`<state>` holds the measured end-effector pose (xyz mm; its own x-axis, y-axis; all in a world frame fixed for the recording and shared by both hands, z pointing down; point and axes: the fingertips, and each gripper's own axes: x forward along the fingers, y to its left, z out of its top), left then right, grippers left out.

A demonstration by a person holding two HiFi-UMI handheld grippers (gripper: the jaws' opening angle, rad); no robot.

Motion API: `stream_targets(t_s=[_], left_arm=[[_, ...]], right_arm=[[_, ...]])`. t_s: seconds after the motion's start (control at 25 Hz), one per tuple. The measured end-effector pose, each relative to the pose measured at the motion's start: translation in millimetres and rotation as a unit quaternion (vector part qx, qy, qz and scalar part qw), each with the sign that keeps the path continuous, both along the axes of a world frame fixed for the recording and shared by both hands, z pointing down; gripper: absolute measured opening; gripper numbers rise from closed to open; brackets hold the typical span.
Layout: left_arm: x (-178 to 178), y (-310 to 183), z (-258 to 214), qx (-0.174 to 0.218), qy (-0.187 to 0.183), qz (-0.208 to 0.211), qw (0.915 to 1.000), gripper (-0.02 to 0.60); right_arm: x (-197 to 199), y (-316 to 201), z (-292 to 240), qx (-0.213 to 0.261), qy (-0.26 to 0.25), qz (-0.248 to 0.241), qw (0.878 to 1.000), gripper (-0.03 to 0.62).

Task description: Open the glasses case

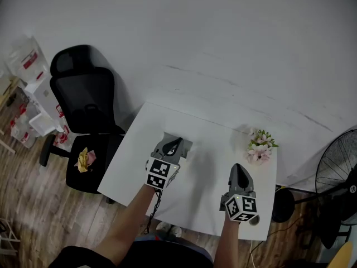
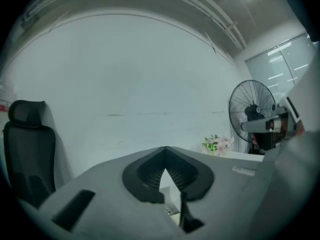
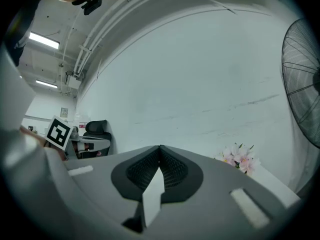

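Clenched tip to tip, the jaws of the left gripper [image 1: 173,144] pinch nothing; its own view shows the dark ribbed pads [image 2: 150,171] meeting at a point, with only a pale sliver in the gap beneath them. Jaws of the right gripper [image 1: 239,170] are pressed together the same way and grasp nothing, as its view shows, with only a white strip in the gap below the meeting pads [image 3: 172,170]. Each gripper carries its marker cube nearest the person, whose bare forearms [image 1: 127,223] reach in from the near edge of the white table [image 1: 203,163]. The left gripper hangs over the near left part of the table, the right one over the near right part, well apart. No view shows the glasses case clearly enough to place it. At the far right corner of the table lies a small bunch of pink flowers [image 1: 261,146]. Beyond the left edge stands a black office chair [image 1: 82,102] with a crumpled yellow thing [image 1: 85,159] on its seat. Past the right edge stands a fan [image 1: 338,166], and behind everything a plain white wall [image 1: 223,32]
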<state>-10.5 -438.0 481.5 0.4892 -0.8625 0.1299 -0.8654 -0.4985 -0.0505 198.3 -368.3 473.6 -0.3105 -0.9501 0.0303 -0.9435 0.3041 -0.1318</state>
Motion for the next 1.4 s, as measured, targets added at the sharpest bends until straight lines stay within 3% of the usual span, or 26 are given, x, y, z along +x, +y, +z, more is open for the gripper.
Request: stream_targets(t_s=[0.28, 0.6, 1.4], left_arm=[[-14, 35, -15, 0.017, 0.054, -0.030, 0.9980, 0.008], [-22, 56, -7, 0.011, 0.050, -0.039, 0.9979, 0.008], [-10, 67, -10, 0.013, 0.041, -0.017, 0.9989, 0.008]], right_arm=[[-2, 11, -3, 0.006, 0.001, 0.003, 1.000, 0.009], [-1, 22, -2, 0.012, 0.001, 0.009, 1.000, 0.008], [-5, 32, -4, 0.015, 0.008, 0.016, 1.000, 0.008]])
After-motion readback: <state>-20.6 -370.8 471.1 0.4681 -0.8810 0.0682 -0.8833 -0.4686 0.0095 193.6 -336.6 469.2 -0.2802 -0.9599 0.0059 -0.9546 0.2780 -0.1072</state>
